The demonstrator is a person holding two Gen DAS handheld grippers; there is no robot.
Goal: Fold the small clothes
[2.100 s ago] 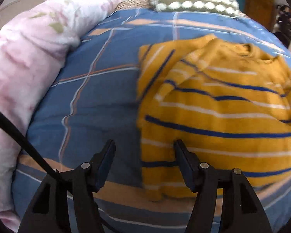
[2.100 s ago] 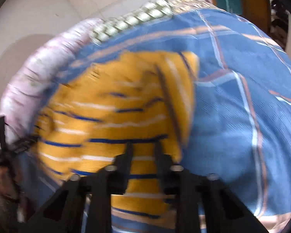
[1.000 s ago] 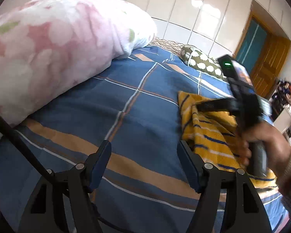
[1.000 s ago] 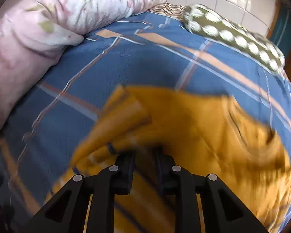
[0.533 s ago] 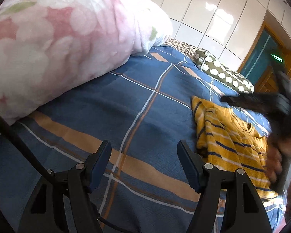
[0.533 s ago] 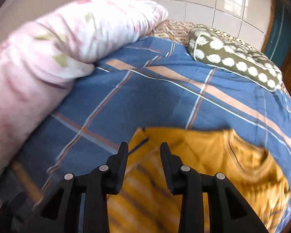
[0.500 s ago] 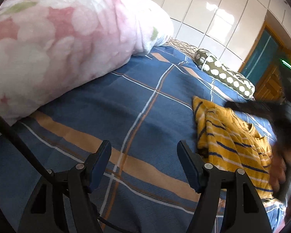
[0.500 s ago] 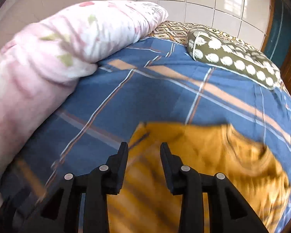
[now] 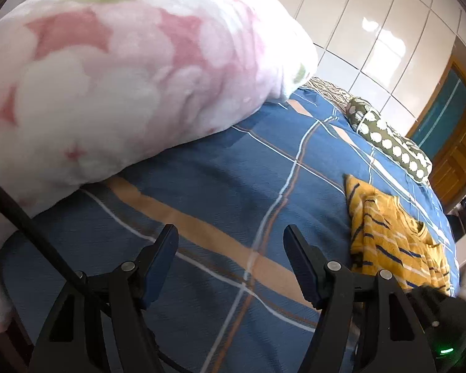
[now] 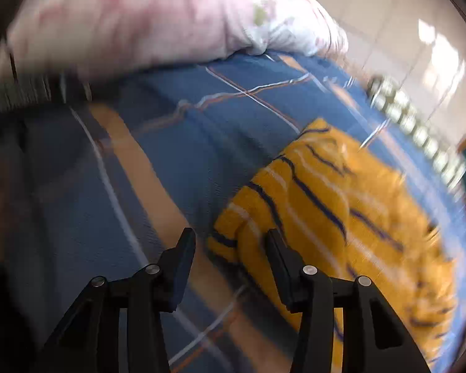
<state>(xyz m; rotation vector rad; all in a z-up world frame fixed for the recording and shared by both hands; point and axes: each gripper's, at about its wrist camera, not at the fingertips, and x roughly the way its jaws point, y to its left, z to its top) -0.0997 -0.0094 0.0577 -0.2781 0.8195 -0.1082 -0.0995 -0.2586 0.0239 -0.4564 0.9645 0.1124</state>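
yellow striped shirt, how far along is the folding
Partly done: the yellow striped shirt lies on the blue bedspread with one side folded in. Neither left gripper nor right gripper holds anything; both are open. Remaining folds look undone.

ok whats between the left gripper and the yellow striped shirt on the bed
Only bare blue plaid bedsheet. In the left wrist view the open left gripper hovers over the sheet, and the yellow striped shirt lies off to its right.
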